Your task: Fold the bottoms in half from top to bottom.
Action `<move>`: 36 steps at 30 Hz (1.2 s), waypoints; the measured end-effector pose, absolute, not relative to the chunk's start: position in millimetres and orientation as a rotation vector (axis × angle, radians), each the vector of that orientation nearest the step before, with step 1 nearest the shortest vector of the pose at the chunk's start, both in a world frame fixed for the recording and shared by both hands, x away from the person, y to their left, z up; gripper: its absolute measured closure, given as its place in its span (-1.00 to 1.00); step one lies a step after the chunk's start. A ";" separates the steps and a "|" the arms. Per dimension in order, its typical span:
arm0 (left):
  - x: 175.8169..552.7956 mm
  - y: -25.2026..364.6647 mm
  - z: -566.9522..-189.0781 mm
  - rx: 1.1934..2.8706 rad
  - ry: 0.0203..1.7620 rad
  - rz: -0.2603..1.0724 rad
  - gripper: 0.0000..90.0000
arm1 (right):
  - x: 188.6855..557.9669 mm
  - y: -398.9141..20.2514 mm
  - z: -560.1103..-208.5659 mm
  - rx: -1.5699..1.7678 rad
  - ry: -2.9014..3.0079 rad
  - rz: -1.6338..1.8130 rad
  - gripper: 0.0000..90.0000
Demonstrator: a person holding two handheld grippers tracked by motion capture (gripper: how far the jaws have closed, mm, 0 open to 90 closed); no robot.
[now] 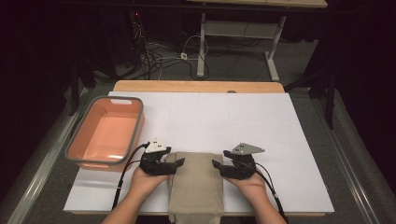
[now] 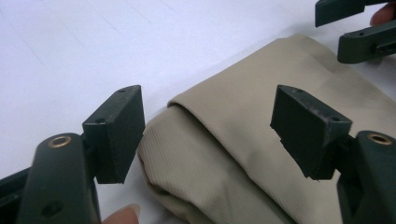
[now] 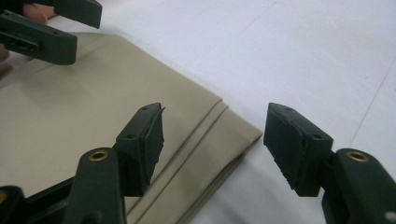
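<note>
- folded beige cloth (image 1: 196, 184) at near edge of table, centre, near end hanging slightly over the edge; layered fold edges seen in right gripper view (image 3: 205, 140)
- left gripper (image 1: 175, 162) held in person's left hand (image 1: 144, 181), at the cloth's left side near its far corner; jaws spread wide, nothing pinched; in left gripper view the cloth's rounded folded corner (image 2: 224, 154) lies between and below the pads, not pressed
- right gripper (image 1: 217, 164) in right hand (image 1: 250, 184), at the cloth's right side near far corner; jaws also wide apart, nothing held; in right gripper view (image 3: 215, 140) one pad sits over the cloth, the other over bare sheet
- grippers face each other across the cloth, cloth top between them uncovered
- black cables (image 1: 122, 179) trail back from each gripper toward the person
- white sheet (image 1: 243, 121) covers the tabletop; bare beyond the cloth, nothing in the way
- salmon-pink tub with grey rim (image 1: 105, 133) on left side of table, just beyond and left of left gripper, apart from cloth; inside looks empty
- wooden table edge (image 1: 198, 86) shows past the sheet's far side
- farther off: dark floor, tangle of wires (image 1: 154, 58), white desk legs (image 1: 201, 46)
</note>
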State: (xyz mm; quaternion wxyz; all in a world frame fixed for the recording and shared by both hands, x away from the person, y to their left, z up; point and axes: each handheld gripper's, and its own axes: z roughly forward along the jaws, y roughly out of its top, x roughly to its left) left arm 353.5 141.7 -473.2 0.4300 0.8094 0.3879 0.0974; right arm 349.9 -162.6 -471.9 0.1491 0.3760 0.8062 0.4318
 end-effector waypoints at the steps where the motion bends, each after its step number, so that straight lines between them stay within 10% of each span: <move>1: 355.6 141.1 -472.7 2.028 0.971 0.246 -0.44 | 353.0 -161.2 -472.1 1.089 2.322 1.234 -0.19; 13: 369.0 144.0 -480.6 2.111 1.061 0.251 -0.61 | 378.0 -152.2 -478.9 1.171 2.349 1.157 -0.31; 20: 366.0 144.3 -482.1 2.106 1.027 0.180 -0.18 | 380.3 -147.9 -481.4 1.164 2.364 1.119 -0.30; 26: 363.0 144.0 -483.7 2.096 0.973 0.096 0.36 | 377.4 -146.9 -482.0 1.103 2.401 1.156 0.10; 36: 354.8 140.6 -482.3 2.111 0.906 0.151 0.70 | 369.5 -142.2 -481.4 1.005 2.446 1.193 0.82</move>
